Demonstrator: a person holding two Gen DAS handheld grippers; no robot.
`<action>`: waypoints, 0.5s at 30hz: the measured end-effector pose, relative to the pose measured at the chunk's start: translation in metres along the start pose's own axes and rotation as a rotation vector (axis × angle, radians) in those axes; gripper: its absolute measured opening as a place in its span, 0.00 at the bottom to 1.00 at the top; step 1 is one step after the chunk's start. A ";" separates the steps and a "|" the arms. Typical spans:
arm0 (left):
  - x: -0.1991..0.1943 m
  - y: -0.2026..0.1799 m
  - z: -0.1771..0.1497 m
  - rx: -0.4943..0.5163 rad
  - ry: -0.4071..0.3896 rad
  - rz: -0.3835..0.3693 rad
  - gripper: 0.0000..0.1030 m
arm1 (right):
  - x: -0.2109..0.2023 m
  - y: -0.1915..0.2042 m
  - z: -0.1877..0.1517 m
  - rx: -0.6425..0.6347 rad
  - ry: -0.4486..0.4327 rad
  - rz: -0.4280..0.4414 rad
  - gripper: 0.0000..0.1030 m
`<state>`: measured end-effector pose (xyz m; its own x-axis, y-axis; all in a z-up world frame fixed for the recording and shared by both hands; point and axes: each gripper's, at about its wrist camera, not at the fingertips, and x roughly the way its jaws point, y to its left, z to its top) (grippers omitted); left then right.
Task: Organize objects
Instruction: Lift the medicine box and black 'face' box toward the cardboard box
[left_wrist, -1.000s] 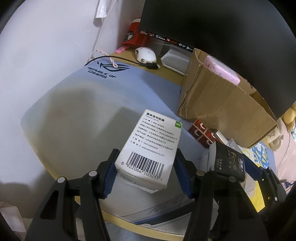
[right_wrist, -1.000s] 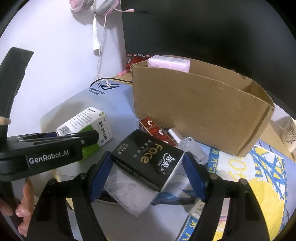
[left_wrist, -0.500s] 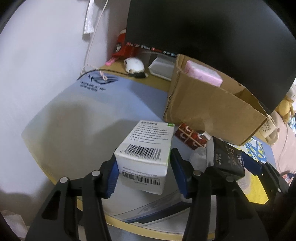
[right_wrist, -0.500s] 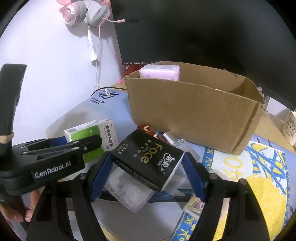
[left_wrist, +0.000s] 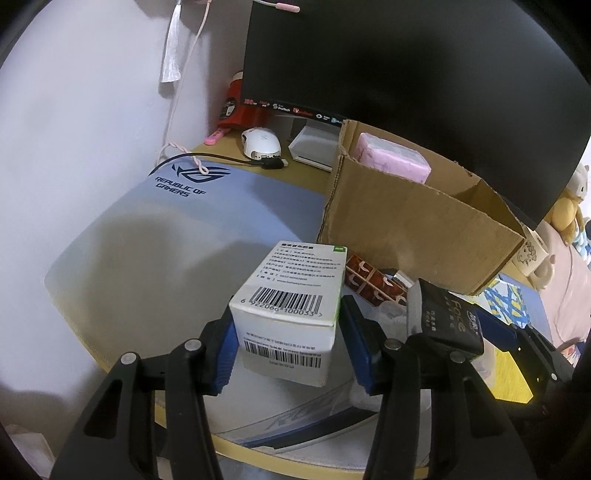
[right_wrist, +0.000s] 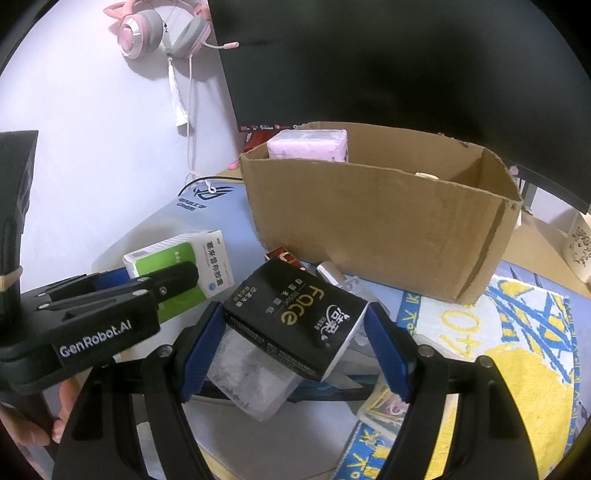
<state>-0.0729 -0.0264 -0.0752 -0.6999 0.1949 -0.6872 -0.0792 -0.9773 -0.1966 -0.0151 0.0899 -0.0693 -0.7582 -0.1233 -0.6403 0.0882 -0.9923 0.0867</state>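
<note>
My left gripper is shut on a white-and-green medicine box, barcode end toward the camera, held just above the blue desk mat. In the right wrist view the same box shows between the left gripper's fingers. My right gripper is shut on a black "Face" tissue pack, both blue pads against its sides. That pack appears at the right of the left wrist view. Behind both stands an open cardboard box with a pink pack in its left end.
A dark monitor rises behind the cardboard box. A red patterned packet and a clear bottle lie at the box's foot. A white mouse, a yellow-and-blue towel and a mug are around.
The left jaws have closed onto the medicine box, which lay flat between them, and its near end has come up off the mat. The right gripper keeps the tissue pack.
</note>
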 end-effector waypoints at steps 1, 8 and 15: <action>0.000 0.001 0.000 0.000 -0.002 0.000 0.49 | 0.000 -0.001 0.000 0.004 0.000 0.001 0.79; -0.006 -0.006 0.003 0.019 -0.031 0.048 0.49 | -0.007 -0.009 0.004 0.025 -0.018 -0.003 0.79; -0.023 -0.013 0.014 0.026 -0.105 0.074 0.49 | -0.017 -0.017 0.010 0.076 -0.051 0.042 0.79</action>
<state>-0.0658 -0.0194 -0.0465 -0.7750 0.1141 -0.6216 -0.0424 -0.9907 -0.1290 -0.0105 0.1085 -0.0521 -0.7869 -0.1623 -0.5954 0.0725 -0.9824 0.1720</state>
